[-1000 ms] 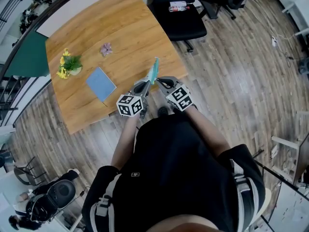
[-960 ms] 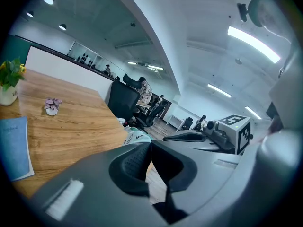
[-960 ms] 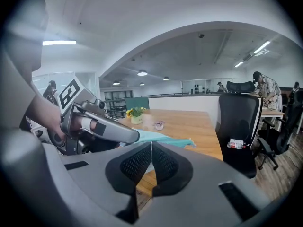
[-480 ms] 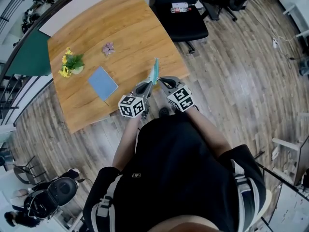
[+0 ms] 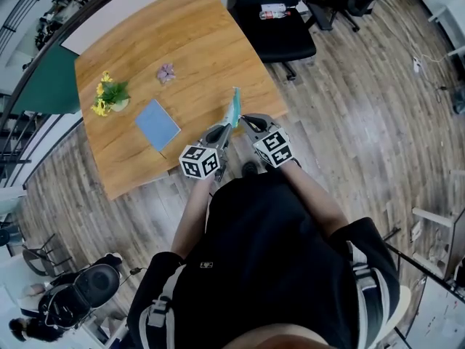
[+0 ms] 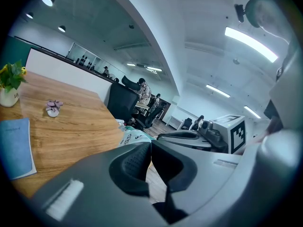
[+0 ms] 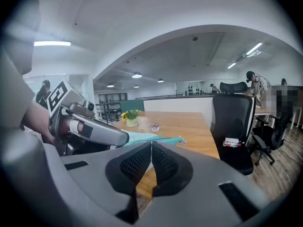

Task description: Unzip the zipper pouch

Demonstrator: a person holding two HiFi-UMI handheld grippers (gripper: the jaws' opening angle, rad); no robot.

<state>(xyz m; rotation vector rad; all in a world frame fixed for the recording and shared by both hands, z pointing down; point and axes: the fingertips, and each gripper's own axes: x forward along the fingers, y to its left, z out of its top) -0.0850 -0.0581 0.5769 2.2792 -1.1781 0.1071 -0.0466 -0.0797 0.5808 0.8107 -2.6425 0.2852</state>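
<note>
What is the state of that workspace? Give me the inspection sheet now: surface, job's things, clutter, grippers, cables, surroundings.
surface: wooden table, on a plank floor.
job's things: teal zipper pouch, held up on edge over the table's near edge, at the two gripper tips.
clutter: blue notebook, pot of yellow flowers, small purple flower, all apart from the pouch.
grippers: left gripper jaws together on the pouch's end; right gripper jaws together at the pouch, its grip not clear.
cables: nothing seen.
surroundings: black office chair beside the table, a bottle on its seat.
</note>
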